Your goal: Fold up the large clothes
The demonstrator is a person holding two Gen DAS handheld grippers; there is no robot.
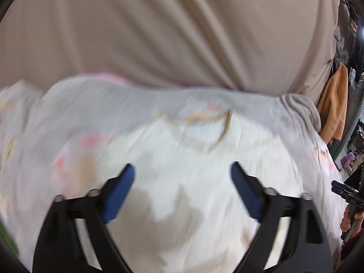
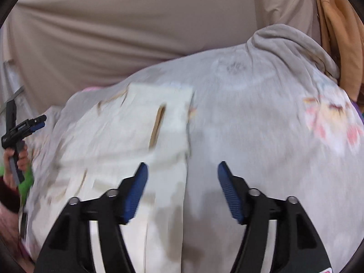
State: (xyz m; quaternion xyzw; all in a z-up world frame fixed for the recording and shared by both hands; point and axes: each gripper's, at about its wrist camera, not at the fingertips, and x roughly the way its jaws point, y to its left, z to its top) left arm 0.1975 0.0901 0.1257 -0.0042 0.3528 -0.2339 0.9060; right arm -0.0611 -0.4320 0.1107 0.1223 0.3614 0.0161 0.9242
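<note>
Both views are blurred, so fine detail is uncertain; the large pale garment (image 2: 238, 118), grey-white with faint pink and tan prints, fills the centre and lower part of each frame, lying spread over a beige sheet (image 2: 113, 34) that covers the upper half; a cream folded panel (image 2: 159, 118) sits left of centre in the right wrist view, its edge running down toward the bottom of the frame; an orange cloth (image 1: 334, 104) hangs at the right edge of the left wrist view. The left hand-held gripper (image 1: 182, 182) is released, jaws wide apart over the cream fabric and grasping nothing; the right hand-held gripper (image 2: 182, 179) is likewise released, straddling the panel's edge. The step in hand appears to be reaching for a new hold; to do it well, each gripper should come down on a true edge or corner, pinch every layer of it together, and match the other's height, so that the fold carries over evenly without dragging the layers beneath; a hold taken mid-cloth would likely bunch it.
</note>
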